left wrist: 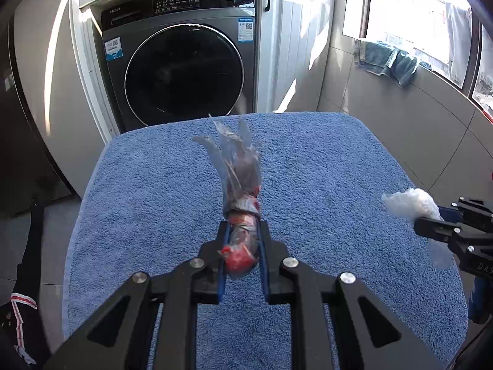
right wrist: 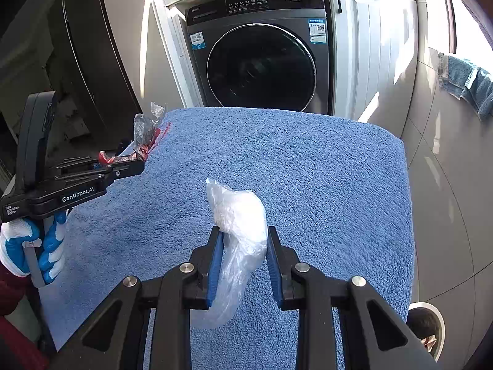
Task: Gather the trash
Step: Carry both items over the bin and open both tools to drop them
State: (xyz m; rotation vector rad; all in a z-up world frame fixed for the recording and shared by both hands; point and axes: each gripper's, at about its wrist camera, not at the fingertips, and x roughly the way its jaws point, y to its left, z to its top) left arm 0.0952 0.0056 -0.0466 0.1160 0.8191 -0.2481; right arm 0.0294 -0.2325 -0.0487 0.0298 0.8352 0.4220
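My left gripper is shut on a crumpled clear and red wrapper, held above the blue towel. The wrapper sticks up and forward past the fingertips. In the right wrist view the left gripper sits at the left with that wrapper. My right gripper is shut on a crumpled clear plastic bag, held above the towel. The bag hangs down between the fingers. In the left wrist view the right gripper and its bag show at the right edge.
The blue towel covers a table. A grey front-loading washing machine stands behind it in a white cabinet. A white bin with trash inside stands on the floor at the table's right front corner. Towels hang on the window ledge.
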